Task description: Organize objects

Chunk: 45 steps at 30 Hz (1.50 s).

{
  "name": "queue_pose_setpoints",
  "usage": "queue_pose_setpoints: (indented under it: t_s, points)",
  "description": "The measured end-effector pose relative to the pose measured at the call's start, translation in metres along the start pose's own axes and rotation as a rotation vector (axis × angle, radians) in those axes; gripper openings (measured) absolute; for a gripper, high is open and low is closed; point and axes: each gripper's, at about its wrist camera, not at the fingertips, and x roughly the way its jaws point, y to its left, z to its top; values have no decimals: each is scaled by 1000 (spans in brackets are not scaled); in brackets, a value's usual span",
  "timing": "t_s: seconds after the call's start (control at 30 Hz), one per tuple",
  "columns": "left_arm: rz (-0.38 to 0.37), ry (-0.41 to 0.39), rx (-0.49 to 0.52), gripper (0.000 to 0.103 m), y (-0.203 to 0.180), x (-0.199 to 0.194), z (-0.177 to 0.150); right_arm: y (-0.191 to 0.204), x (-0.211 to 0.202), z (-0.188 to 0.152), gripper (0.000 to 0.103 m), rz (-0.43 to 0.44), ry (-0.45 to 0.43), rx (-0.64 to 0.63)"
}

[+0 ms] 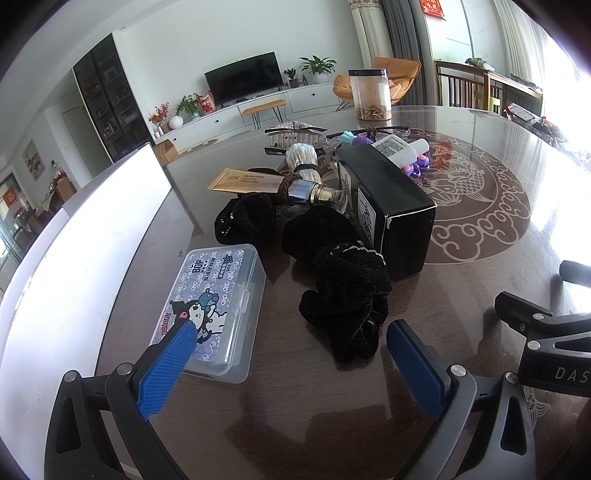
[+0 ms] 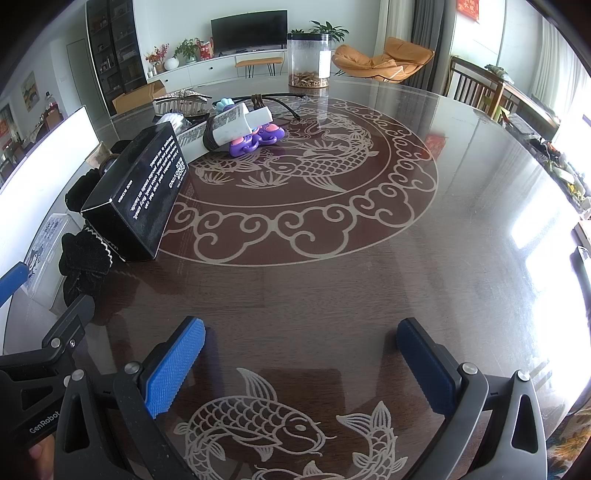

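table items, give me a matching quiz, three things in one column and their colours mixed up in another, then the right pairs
Things:
1. floss pick case
2. cosmetic tube
3. scrunchie

Colours:
A. black
B. clear with a cartoon label
C. gold

Pairs: 1-B, 2-C, 3-A

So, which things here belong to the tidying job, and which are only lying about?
Job: clear plastic cartoon-print box; black velvet scrunchie; black cardboard box; gold tube; white squeeze bottle.
Lying about: clear lidded jar; orange armchair; black television.
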Motion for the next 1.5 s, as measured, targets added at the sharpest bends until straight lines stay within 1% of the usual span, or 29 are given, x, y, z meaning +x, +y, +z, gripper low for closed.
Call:
queue_pose_setpoints:
  t_s: [0.83,0.9,0.97,1.03,1.1,1.17,1.3,1.37,1.43,1.5]
  points:
    - [-1,0,-2,103,0,0,0,0,0,-1,103,-1,-1,1]
    - [-15,1,-5,103,1,-1,0,0,0,-1,103,-1,-2,0]
    - [-49,8,-13,103,5,-4,1,0,0,0,103,-1,-4,1]
    - [-75,-7,-13,103,10,-15,2,0,-1,0,103,-1,-6,0]
    - [-65,-31,10,103,17,-30,3,-1,0,1,103,-2,-7,0]
    - [-60,-25,7,103,28,-35,2,-1,0,1,103,-2,-6,1]
    - [-79,53,-104,103,70,-29,-2,-1,0,0,103,-2,-6,1]
    - [-82,71,-167,103,90,-24,-4,-1,0,1,103,-2,-7,0]
    - [-66,87,-198,103,101,-18,-4,-1,0,0,103,-1,-6,0]
    - [-65,106,-205,103,106,-12,-1,-1,0,1,103,-1,-6,1]
